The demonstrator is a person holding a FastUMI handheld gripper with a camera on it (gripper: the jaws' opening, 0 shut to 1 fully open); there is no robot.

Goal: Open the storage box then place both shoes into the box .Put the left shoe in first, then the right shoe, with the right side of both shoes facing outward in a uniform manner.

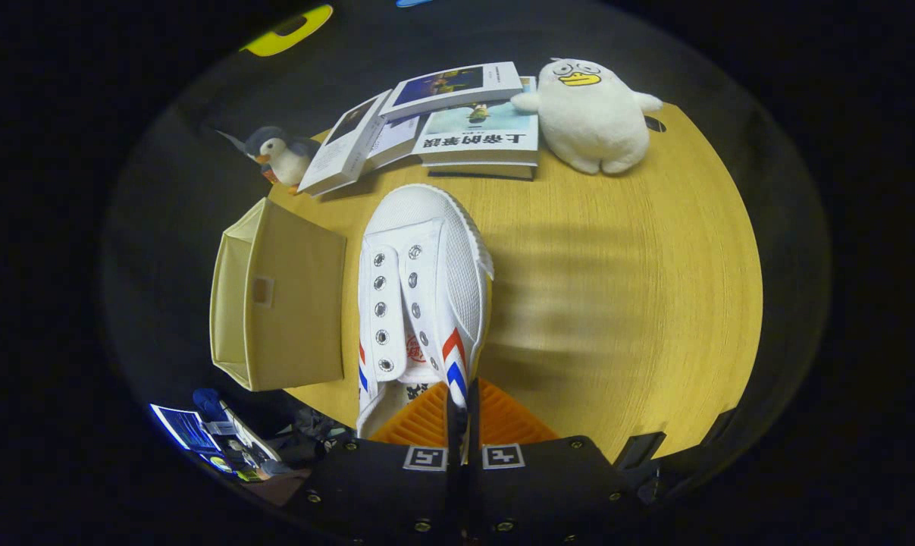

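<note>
Gripper: your gripper (463, 406) has its fingers drawn close together, clamped on the side wall of the white sneaker at the collar, one finger inside the opening and one outside.
Sneaker: the white sneaker (419, 296) extends straight ahead of your fingers, toe pointing away from you, eyelets and tongue facing up, red and blue stripes on the side just ahead of the fingertips. Whether its sole touches the table cannot be told.
Storage box: the beige fabric storage box (279, 299) sits just beside the sneaker, at the table's edge, with a small label patch on the face you see. Its opening cannot be made out.
Table: the round wooden table (624, 288) carries everything.
Beyond the toe: three books (457, 121) lie overlapping; a white duck plush (590, 114) touches them on one side, a small penguin plush (279, 155) stands at the other.
</note>
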